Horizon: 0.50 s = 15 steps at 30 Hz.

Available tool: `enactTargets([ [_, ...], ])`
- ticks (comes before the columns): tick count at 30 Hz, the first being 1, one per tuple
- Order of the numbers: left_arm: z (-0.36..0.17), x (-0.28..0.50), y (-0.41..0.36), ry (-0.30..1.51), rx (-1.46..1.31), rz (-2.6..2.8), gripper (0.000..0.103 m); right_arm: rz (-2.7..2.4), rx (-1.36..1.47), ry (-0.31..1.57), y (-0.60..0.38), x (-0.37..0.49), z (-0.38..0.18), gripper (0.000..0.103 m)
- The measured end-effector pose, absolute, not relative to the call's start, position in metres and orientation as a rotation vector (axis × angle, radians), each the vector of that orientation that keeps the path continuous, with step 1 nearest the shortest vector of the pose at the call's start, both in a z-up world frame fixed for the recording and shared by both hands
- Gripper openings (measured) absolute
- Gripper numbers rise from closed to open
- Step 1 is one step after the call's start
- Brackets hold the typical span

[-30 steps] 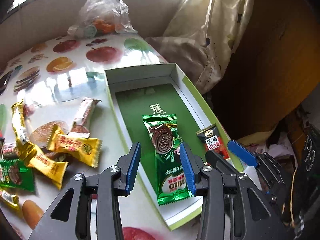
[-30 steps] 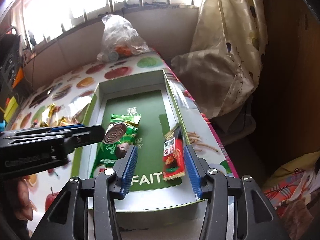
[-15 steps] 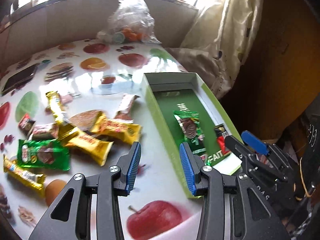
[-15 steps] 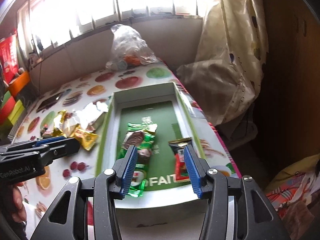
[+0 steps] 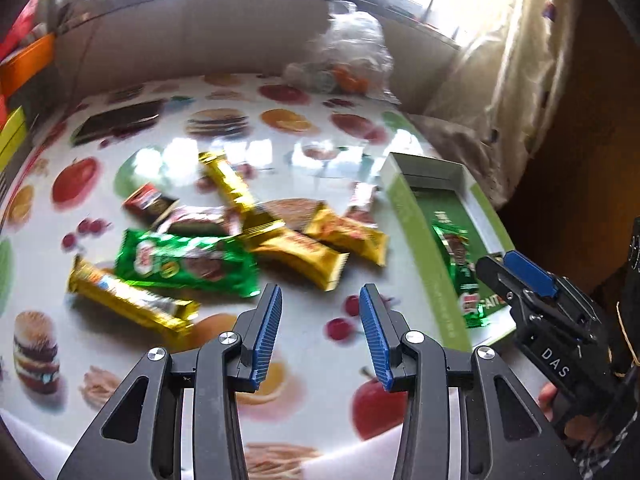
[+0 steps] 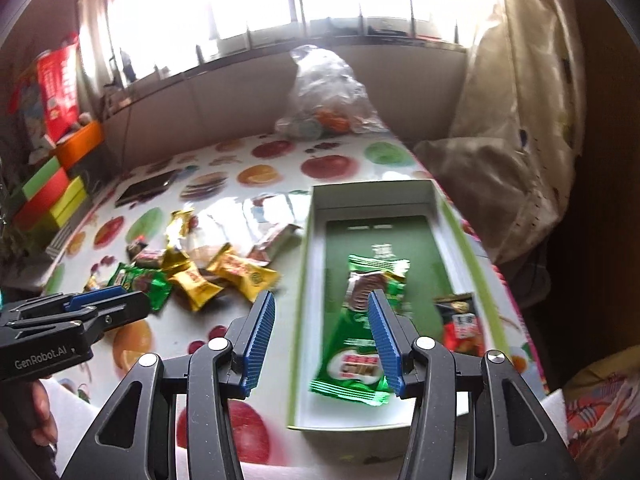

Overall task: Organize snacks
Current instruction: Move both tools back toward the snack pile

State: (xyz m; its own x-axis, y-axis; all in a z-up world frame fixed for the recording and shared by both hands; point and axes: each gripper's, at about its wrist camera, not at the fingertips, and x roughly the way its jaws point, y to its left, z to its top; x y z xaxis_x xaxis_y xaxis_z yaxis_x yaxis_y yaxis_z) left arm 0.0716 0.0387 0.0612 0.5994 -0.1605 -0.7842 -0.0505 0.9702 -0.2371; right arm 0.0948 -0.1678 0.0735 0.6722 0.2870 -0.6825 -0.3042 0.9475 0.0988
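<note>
A green-lined open box [image 6: 316, 248] [image 5: 404, 208] lies on the fruit-print table. Inside it are a green Milo wrapper [image 6: 360, 328] [image 5: 460, 264] and a small red-black packet [image 6: 460, 324]. Left of the box is a loose pile of snacks: a green wrapper [image 5: 184, 260], yellow packets [image 5: 344, 236] [image 6: 240, 272] and gold bars [image 5: 128, 300]. My left gripper [image 5: 320, 300] hovers open over the table just in front of the pile, nothing between its fingers. My right gripper [image 6: 322, 312] is open above the box's left wall, holding nothing.
A clear plastic bag [image 6: 324, 92] of items sits at the table's far edge. Coloured boxes [image 6: 48, 196] stand at the far left. A cream curtain [image 6: 500, 160] hangs just right of the table. A black phone-like slab [image 5: 120, 120] lies far left.
My left gripper has swung left, from over the box to in front of the snack pile. My right gripper has drawn back and left, away from the red-black packet. Both stay open and empty.
</note>
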Motion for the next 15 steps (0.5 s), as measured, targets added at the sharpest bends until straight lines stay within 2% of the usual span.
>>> enactTargets([
  [11, 0.047, 0.051, 0.096, 0.929, -0.288, 0.061, 0.042, 0.441, -0.065, 0.802, -0.121, 0.101, 0.063, 0.048],
  [13, 0.043, 0.048, 0.107, 0.934, -0.307, 0.082, 0.045, 0.469, -0.079, 0.815, -0.11, 0.103, 0.059, 0.048],
  [15, 0.038, 0.045, 0.117, 0.94, -0.322, 0.101, 0.052, 0.491, -0.089, 0.829, -0.103, 0.105, 0.056, 0.048],
])
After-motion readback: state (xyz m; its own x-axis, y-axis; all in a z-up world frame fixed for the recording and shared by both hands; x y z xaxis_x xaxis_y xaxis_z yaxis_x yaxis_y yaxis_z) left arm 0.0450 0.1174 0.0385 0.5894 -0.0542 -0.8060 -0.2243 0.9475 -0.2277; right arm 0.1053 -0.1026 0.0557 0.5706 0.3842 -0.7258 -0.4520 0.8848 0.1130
